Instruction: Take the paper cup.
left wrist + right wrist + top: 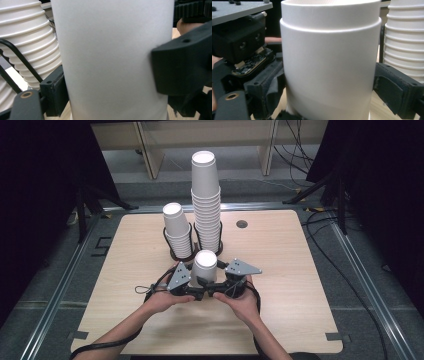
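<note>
A white paper cup [205,265] stands upside down on the wooden table [290,290], just in front of two cup stacks. My left gripper [196,282] comes at it from the left and is shut on it. In the left gripper view its black pads [175,70] press both sides of the cup [112,57]. My right gripper [216,281] reaches in from the right and is open. In the right gripper view its jaws stand to either side of the cup [329,62], and the right pad [392,92] sits a little apart from the wall.
Behind the cup, a short stack of inverted cups [177,232] and a tall stack [206,200] stand in black wire holders [172,254]. A round grommet hole [242,224] lies at the back right. Cables run over the floor beyond the table.
</note>
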